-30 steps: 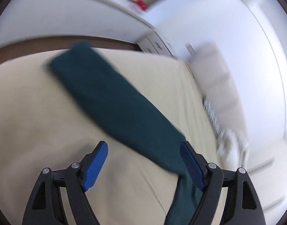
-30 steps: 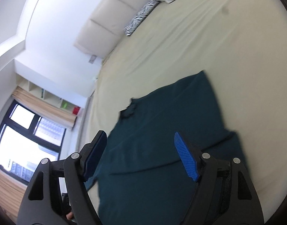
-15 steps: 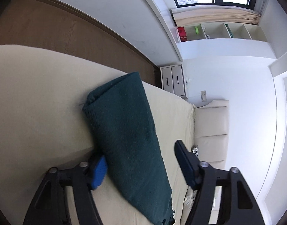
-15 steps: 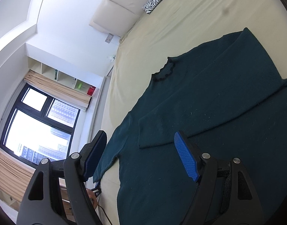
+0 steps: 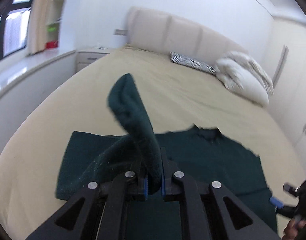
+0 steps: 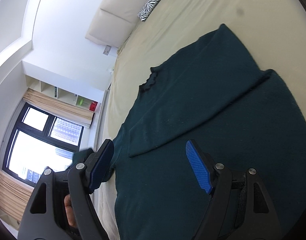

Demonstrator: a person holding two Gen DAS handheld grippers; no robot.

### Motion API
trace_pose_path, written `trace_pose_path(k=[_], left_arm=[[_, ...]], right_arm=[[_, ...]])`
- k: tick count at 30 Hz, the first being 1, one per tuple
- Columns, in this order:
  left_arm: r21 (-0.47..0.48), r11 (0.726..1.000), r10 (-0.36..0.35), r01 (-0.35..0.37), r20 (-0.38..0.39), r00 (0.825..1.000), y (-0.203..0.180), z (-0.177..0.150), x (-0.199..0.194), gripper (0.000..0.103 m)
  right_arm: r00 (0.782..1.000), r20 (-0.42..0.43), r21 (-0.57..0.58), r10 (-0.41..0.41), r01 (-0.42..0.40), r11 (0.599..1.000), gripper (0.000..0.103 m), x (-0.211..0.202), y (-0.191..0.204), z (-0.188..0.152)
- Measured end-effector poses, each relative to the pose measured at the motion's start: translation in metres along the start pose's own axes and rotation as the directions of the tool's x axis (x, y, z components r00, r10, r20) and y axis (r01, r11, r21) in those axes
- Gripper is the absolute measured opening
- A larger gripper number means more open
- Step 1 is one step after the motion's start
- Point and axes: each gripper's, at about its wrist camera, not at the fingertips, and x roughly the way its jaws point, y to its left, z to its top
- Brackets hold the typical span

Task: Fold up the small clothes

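now the left gripper (image 5: pixel 154 186) pinches the sweater's sleeve (image 5: pixel 133 118) upright.

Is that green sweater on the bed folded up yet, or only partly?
Only partly. One sleeve lies folded across the sweater; the other sleeve is lifted, pinched in the left gripper.

Right tongs (image 6: pixel 151 166) spread wide above dark green sweater (image 6: pixel 223 120), one sleeve folded across, cream bed (image 6: pixel 173 30)

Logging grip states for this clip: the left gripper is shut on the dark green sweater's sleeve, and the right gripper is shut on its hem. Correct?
Not quite. The right gripper is open, holding nothing, above the sweater, as the right wrist view shows. The left gripper is indeed shut on the sleeve.
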Motion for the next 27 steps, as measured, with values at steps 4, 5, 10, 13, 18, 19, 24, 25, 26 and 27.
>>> trace_pose_path(k=[4,5,10,13,18,19,24,25,26,27], left_arm=[[0.208,0.975,-0.03,0.074,-0.204,0.978,-0.096,-0.054,0.06,0.03],[0.213,0.975,-0.016,0.07,-0.244,0.97,-0.105,-0.067,0.07,0.036],[0.102,0.991,-0.059,0.081,-0.203,0.978,-0.086,-0.072,0.05,0.081],[0.066,0.994,-0.077,0.09,-0.177,0.981,-0.065,-0.071,0.037,0.086],[-0.053,0.991,-0.129,0.122,-0.154,0.98,-0.024,-0.075,0.021,0.084],[-0.081,0.988,-0.142,0.131,-0.15,0.978,-0.016,-0.075,0.018,0.083],[-0.184,0.973,-0.162,0.14,-0.107,0.981,0.025,-0.069,0.003,0.08],[-0.202,0.97,-0.159,0.137,-0.098,0.982,0.032,-0.068,0.001,0.08],[-0.223,0.966,-0.157,0.134,-0.089,0.984,0.041,-0.067,-0.002,0.08],[-0.239,0.962,-0.155,0.131,-0.082,0.985,0.049,-0.065,-0.005,0.08]], right_arm=[[1.0,0.007,0.038,-0.009,0.008,0.999,0.074,-0.006,-0.021,0.005],[1.0,0.001,0.043,-0.016,0.016,0.999,0.074,-0.005,-0.025,0.006],[0.997,-0.078,0.031,-0.031,0.033,0.999,0.075,0.024,-0.03,0.009],[0.99,-0.14,0.029,-0.032,0.036,0.999,0.075,0.055,-0.02,0.005],[0.968,-0.251,0.014,-0.027,0.032,0.999,0.074,0.113,0.007,-0.003],[0.964,-0.264,0.019,-0.045,0.051,0.999,0.074,0.123,0.008,-0.004],[0.933,-0.344,0.001,-0.109,0.116,0.993,0.043,0.163,0.016,-0.013],[0.928,-0.351,-0.016,-0.129,0.131,0.991,0.039,0.168,0.017,-0.015],[0.925,-0.35,-0.033,-0.146,0.143,0.989,0.031,0.169,0.019,-0.017],[0.924,-0.348,-0.049,-0.158,0.15,0.987,0.025,0.171,0.021,-0.017]])
